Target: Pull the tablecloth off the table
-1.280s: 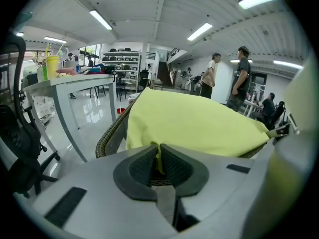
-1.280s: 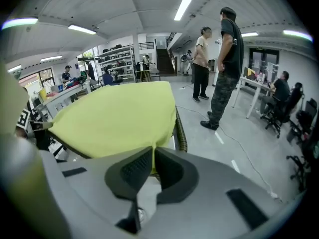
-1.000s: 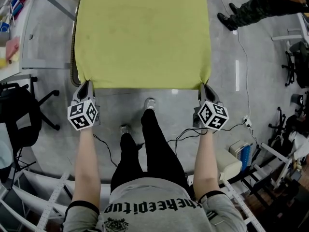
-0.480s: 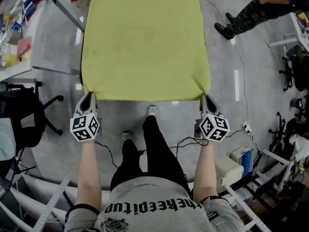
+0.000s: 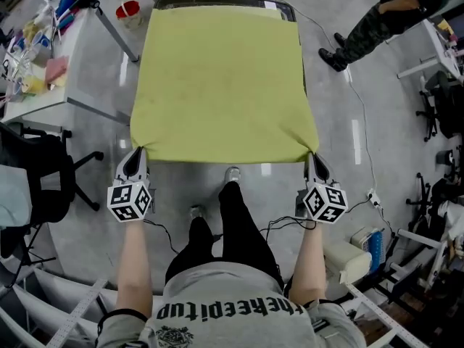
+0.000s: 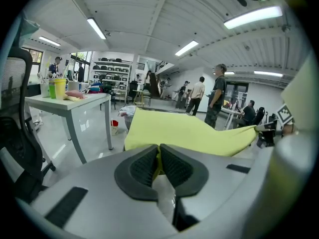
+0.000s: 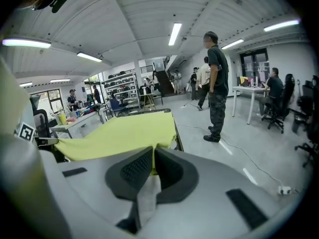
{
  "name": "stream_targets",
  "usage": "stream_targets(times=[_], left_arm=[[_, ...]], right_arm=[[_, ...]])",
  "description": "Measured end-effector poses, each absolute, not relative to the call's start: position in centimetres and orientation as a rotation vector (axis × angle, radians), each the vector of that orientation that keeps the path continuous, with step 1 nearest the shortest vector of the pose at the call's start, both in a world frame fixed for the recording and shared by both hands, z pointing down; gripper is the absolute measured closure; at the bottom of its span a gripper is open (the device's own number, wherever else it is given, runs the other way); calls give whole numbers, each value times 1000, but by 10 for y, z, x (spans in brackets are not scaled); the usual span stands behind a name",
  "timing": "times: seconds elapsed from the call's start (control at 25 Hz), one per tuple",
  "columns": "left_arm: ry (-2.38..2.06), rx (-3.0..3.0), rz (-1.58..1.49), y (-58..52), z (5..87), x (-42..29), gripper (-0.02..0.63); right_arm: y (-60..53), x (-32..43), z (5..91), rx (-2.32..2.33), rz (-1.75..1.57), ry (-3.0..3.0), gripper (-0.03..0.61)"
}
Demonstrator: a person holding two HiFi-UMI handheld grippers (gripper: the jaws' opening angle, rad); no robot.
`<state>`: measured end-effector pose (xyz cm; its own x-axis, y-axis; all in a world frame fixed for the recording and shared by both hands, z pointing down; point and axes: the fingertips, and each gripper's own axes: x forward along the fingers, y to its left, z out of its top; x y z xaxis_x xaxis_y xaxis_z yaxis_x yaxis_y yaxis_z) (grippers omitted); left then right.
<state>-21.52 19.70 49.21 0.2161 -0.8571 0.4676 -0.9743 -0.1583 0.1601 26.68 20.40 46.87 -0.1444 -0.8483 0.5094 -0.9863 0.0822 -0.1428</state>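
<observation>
Tablecloth (image 5: 221, 85) slid nearer (far table rim (image 5: 217, 1) bared); left claw (image 5: 138, 154), right claw (image 5: 313, 156) clamp corners.

Bright ceiling strip-lights, fisheye-warped edges

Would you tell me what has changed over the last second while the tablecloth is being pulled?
The tablecloth has slid toward the person, drawn back by both grippers, so the dark far rim of the table now shows. Unchanged: the left gripper and right gripper stay shut on the cloth's near corners.
</observation>
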Motion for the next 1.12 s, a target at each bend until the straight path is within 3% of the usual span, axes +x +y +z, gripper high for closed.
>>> stream_targets(times=[0.52, 1.12], left_arm=[[-1703, 2215, 276, 174, 428, -215, 586], [-1867, 2207, 224, 83, 378, -219, 588]], right_arm=[[186, 253, 403, 1897, 529, -2192, 557], [83, 264, 366, 1826, 423, -2314, 557]])
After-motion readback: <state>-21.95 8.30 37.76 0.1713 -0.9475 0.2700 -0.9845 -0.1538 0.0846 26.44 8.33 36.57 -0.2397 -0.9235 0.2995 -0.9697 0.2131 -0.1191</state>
